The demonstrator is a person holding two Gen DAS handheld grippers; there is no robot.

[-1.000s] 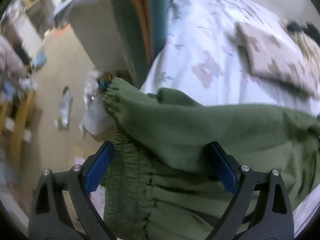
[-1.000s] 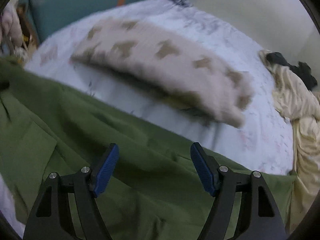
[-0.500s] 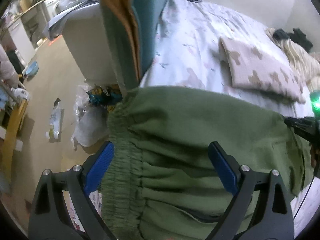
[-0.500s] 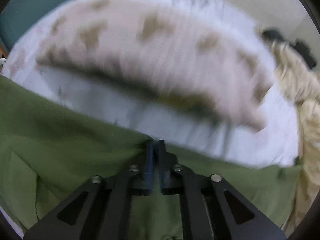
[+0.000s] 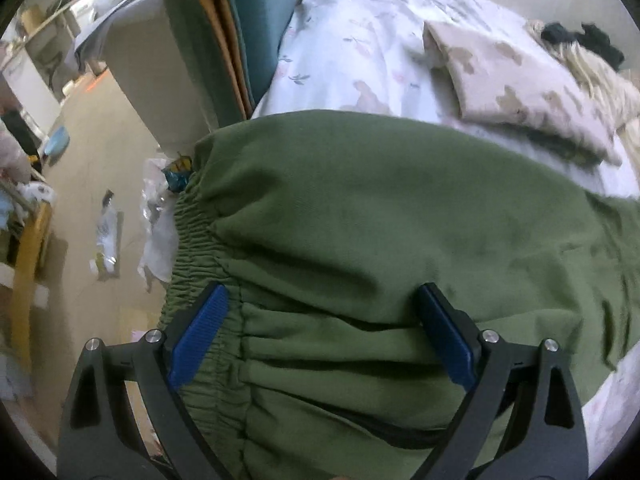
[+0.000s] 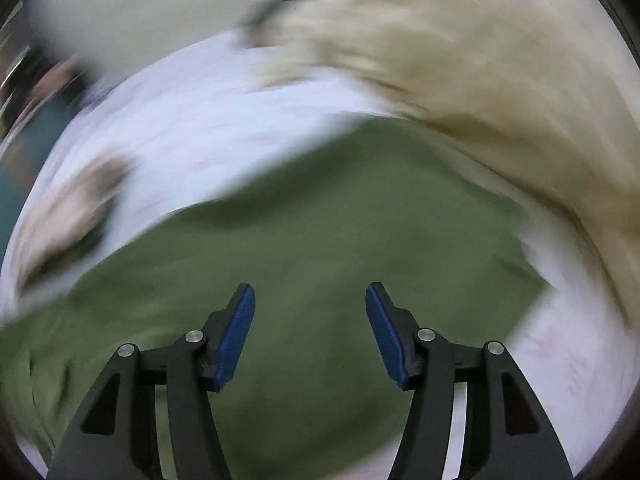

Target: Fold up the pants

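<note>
Still Loose: Pants Near the Bed's Edge, Nothing Gripped

Broadly, we see the bed (image 5: pixel 360 52) carrying everything: a pale flowered sheet, with the green pants (image 5: pixel 380 220) spread across its near side. In the left wrist view the gathered waistband (image 5: pixel 196 240) lies right at the mattress edge, above the floor (image 5: pixel 100 160) and its scattered litter. We judge that the biggest risk: a careless tug toward that side could pull the waist end off the bed and undo the fold.

Next, the patterned pillow (image 5: pixel 516 76) sits just beyond the pants, and a cream blanket (image 6: pixel 500 100) borders the cloth in the right wrist view. Either could get caught if we sweep a layer across.

Our left tongs (image 5: pixel 322 334) are spread wide over the waistband area, pinching nothing. Our right tongs (image 6: pixel 310 330) have just been opening and now stand apart above green cloth, with nothing pressed between the pads. That view is heavily blurred, so we could easily misjudge which layer or edge lies below and pinch a single ply or the sheet.
</note>
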